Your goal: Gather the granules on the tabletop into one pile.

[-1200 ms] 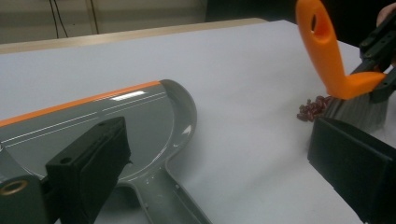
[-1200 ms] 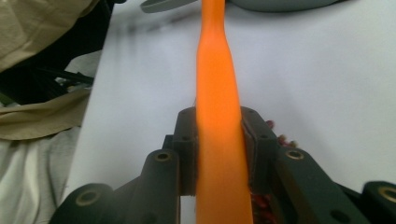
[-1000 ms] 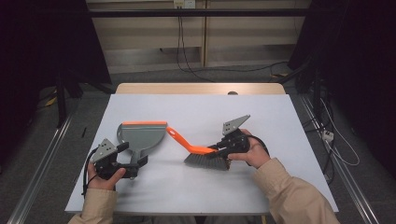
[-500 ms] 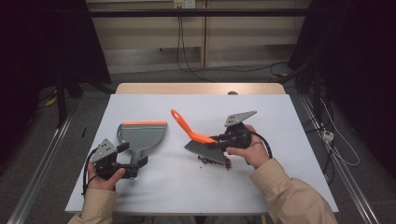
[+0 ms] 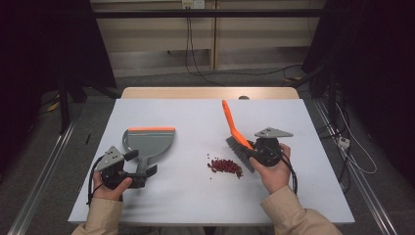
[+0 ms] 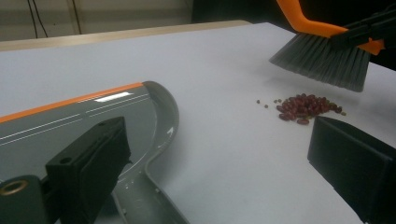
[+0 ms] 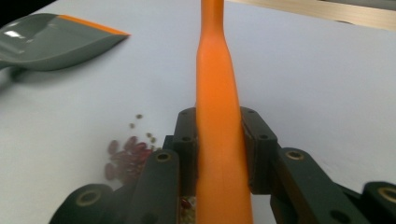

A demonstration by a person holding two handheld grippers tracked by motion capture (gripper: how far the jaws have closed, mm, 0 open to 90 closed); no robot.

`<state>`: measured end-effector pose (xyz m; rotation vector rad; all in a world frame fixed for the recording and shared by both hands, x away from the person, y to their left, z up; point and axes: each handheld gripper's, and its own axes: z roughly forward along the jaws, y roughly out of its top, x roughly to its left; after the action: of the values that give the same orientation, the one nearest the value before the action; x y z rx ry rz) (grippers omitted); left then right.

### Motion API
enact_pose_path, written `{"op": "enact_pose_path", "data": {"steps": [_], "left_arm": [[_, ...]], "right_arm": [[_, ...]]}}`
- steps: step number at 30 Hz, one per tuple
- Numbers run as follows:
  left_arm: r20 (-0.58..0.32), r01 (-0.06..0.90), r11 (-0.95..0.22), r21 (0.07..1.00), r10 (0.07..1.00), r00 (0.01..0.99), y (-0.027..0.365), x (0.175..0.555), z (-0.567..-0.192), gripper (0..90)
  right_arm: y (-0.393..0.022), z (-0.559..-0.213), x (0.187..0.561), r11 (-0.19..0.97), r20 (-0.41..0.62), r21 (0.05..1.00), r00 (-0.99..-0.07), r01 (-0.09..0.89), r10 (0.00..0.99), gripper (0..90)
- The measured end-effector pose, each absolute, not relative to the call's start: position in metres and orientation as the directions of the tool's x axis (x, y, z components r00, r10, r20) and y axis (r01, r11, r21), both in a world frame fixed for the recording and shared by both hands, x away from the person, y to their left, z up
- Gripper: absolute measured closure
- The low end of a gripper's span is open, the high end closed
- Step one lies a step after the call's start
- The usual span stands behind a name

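1. No brand, label or writing can be read on anything here.
2. The right gripper (image 5: 255, 152) is clamped on the orange-handled brush (image 5: 234, 133), just right of the red beans (image 5: 226, 166).
3. Since a second ago the brush has swung off the beans; its handle now points away from the person.
4. The left gripper (image 5: 143, 177) stands open astride the handle of the grey dustpan (image 5: 148, 142), well left of the beans.

Tan sleeves (image 5: 288, 213), black tongs (image 5: 262, 152), grey three-cornered plates, trailing cables
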<state>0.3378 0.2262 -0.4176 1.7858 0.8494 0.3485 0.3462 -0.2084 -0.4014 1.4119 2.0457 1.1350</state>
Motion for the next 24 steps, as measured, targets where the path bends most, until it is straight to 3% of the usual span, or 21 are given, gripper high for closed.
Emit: {"op": "enact_pose_path", "data": {"steps": [6,12,24], "left_arm": [[-0.162,0.372,-0.165,0.914,0.691,0.704,0.226,0.337,-0.416,5.2],[-0.163,0.369,-0.159,0.916,0.692,0.703,0.227,0.336,-0.414,5.1],[-0.16,0.369,-0.16,0.916,0.696,0.7,0.228,0.336,-0.414,5.1]], "right_arm": [[-0.205,-0.415,0.333,0.16,0.016,0.806,-0.29,0.57,0.957,71.3],[-0.18,-0.426,0.326,0.191,-0.052,0.821,-0.263,0.538,0.963,71.3],[-0.159,-0.431,0.329,0.138,-0.025,0.843,-0.219,0.52,0.976,71.2]]}}
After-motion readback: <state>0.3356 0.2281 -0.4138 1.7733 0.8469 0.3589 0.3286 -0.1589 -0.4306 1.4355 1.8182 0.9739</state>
